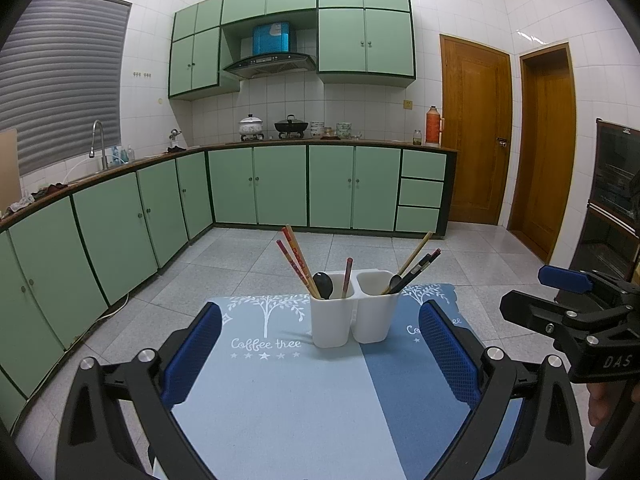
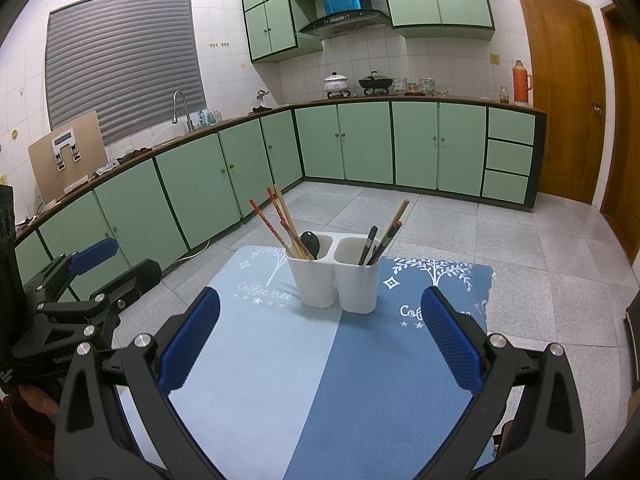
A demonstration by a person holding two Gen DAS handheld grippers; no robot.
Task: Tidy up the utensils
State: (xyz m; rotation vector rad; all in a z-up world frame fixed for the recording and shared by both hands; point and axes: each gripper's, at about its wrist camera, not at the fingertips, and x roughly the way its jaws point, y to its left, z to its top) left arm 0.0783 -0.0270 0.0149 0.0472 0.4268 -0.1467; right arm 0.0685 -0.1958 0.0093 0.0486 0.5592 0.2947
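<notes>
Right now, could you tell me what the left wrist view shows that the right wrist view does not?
Only the left wrist view shows the dark oven at the right edge. Only the right wrist view shows the tan board leaning on the counter. Both show the white two-cup holder with chopsticks and a black spoon on the blue mat, and both grippers open.
</notes>
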